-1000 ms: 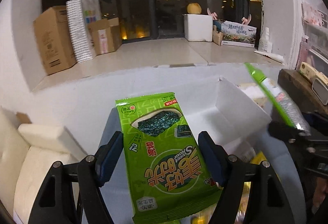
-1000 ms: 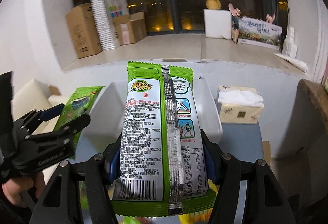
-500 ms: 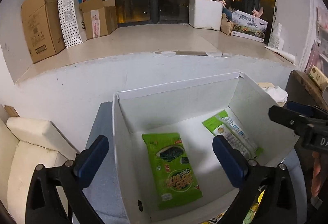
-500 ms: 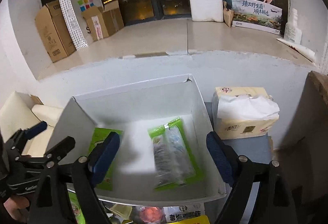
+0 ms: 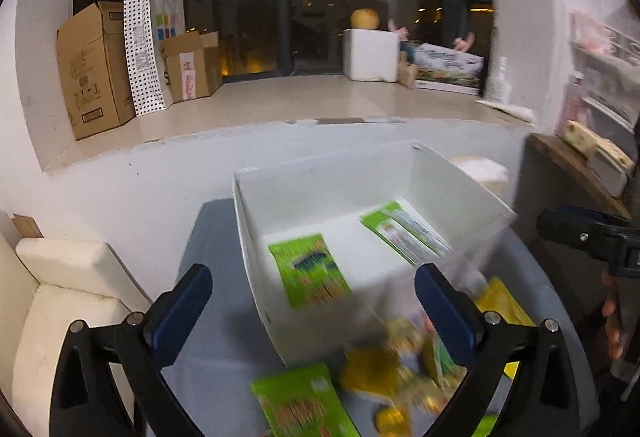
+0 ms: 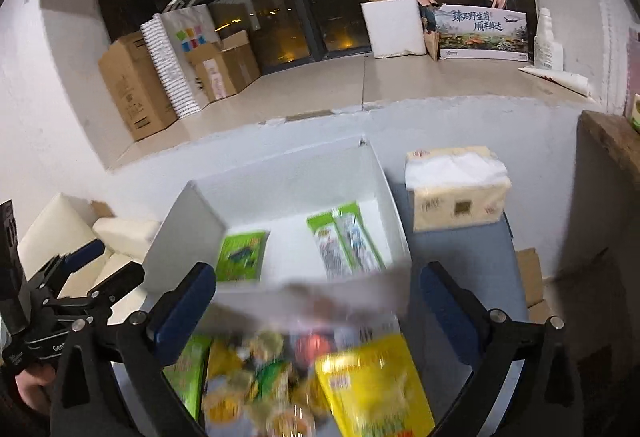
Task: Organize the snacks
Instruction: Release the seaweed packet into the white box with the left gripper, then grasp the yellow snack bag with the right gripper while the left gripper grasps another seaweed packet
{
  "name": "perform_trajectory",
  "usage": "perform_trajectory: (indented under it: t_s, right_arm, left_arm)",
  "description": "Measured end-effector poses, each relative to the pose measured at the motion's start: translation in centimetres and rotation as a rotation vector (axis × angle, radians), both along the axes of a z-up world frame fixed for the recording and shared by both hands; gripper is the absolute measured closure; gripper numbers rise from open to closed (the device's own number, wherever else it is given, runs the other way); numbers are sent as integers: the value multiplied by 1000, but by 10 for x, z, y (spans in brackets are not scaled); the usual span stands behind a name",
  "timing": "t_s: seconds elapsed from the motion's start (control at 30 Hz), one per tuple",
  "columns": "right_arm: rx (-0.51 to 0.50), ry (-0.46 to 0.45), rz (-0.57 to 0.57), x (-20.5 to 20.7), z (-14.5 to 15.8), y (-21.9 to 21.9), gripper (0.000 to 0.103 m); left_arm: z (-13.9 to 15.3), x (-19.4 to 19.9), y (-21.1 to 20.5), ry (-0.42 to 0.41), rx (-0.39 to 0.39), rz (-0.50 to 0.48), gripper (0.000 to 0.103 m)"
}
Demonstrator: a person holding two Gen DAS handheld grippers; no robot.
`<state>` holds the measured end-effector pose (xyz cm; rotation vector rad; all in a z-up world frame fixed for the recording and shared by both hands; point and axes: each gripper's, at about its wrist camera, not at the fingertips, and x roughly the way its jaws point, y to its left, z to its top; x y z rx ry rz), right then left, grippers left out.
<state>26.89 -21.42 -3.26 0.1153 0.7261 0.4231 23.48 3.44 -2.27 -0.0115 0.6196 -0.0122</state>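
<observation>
A white box (image 5: 340,189) (image 6: 288,181) stands on the blue-grey table. Two packs lie flat inside it: a green seaweed pack (image 5: 308,269) (image 6: 242,255) on the left and a green-and-white pack (image 5: 404,233) (image 6: 344,241) on the right. My left gripper (image 5: 310,277) is open and empty over the box's near edge. My right gripper (image 6: 318,273) has its jaws opening with nothing between them. Below both lies a blurred pile of snacks, with a green packet (image 5: 304,405) and a yellow bag (image 6: 368,385). Each gripper shows in the other's view (image 5: 580,237) (image 6: 102,265).
A tissue pack (image 6: 456,193) sits right of the box. A cream sofa cushion (image 5: 60,277) is at the left, a wooden shelf (image 5: 568,165) at the right. Cardboard boxes (image 5: 96,69) and a paper bag stand on the window ledge behind.
Both grippers let go of their green packs, which now lie in the white box. Both opened wide and drew back, so the snack pile in front of the box has come into view.
</observation>
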Motion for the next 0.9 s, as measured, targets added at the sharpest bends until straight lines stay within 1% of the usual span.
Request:
perform_trajectory:
  t_s: [0.1,0.2,0.27,0.33,0.47,0.57,0.67,0.8,0.9]
  right_arm:
    - [-23,-9,11,-33,-8,-13,0]
    - [-52,11,3,-62,-19,-25,0]
    - [-73,-3,9,-81,-26,-31,0]
    - [-95,-4,12,-94,-34,-36,0]
    - [-142,28,24,-104,-58,-39,0]
    - [-197,27,42,-105,-73,-35,0]
    - [-216,56,79,-93,-88,-28,0]
    - [-269,90,88,-66,-108,-20,0]
    - [-269,112,104,-45,-117,-14,0]
  left_arm:
    - [-7,-40,-11,-4,-24,-32,0]
    - [-13,-78,-24,-13,-17,-39,0]
    - [-17,-99,-32,-11,-24,-54,0]
    - [-22,-121,-36,-12,-48,-52,0]
    - [-35,-146,-42,19,-61,-41,0]
    - [-41,-157,-46,34,-31,-39,0]
    - [-41,-166,-49,35,0,-34,0]
    - [-39,-170,-44,43,-9,-36,0]
    - [-38,-174,-41,49,-10,-29,0]
